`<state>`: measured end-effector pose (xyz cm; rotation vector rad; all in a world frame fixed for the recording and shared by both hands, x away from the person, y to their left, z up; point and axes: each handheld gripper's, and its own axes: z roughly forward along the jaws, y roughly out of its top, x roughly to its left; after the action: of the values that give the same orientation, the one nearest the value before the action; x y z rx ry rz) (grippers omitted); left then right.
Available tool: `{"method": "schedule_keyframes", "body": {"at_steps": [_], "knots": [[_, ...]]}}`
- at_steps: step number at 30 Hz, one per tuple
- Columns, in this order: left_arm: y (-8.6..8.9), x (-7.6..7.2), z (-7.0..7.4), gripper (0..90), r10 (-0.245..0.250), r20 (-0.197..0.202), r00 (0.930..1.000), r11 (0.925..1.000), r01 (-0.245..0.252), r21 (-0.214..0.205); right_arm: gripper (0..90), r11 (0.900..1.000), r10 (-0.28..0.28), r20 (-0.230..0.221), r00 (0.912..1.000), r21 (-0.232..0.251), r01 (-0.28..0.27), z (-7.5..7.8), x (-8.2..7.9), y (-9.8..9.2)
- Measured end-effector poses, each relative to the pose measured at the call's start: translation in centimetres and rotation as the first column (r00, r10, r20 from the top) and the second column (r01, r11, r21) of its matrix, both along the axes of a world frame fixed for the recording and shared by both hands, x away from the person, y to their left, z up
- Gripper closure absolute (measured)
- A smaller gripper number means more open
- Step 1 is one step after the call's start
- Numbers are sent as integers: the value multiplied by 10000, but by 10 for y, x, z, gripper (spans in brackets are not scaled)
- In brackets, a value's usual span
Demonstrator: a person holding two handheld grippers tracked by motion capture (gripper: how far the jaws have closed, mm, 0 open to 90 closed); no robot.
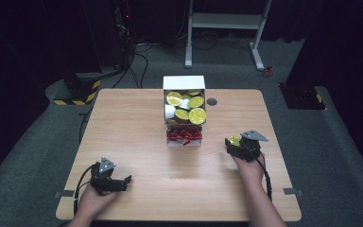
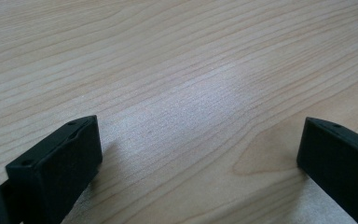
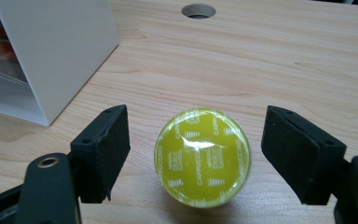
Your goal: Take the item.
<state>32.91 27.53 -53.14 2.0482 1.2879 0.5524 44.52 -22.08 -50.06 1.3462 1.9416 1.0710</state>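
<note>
One yellow-lidded coffee capsule stands on the table between the spread, non-touching jaws of the right tongs, apparently just set down, more capsules remain in the white box, left tongs idle and open.

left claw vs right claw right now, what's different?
The right claw has a yellow-lidded capsule sitting between its jaws with gaps on both sides; the left claw has nothing but bare table between its jaws. In the high view, the right claw is nearer the white box than the left. Both are open.
</note>
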Motion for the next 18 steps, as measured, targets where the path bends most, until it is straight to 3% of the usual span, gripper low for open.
{"method": "schedule_keyframes", "body": {"at_steps": [18], "knots": [[0, 0, 0, 3, 17, -15, 10000, 10000, -17, -3, 208, 9976, 589, 591, 9965, 338, -610, 19, -22, 10]]}}
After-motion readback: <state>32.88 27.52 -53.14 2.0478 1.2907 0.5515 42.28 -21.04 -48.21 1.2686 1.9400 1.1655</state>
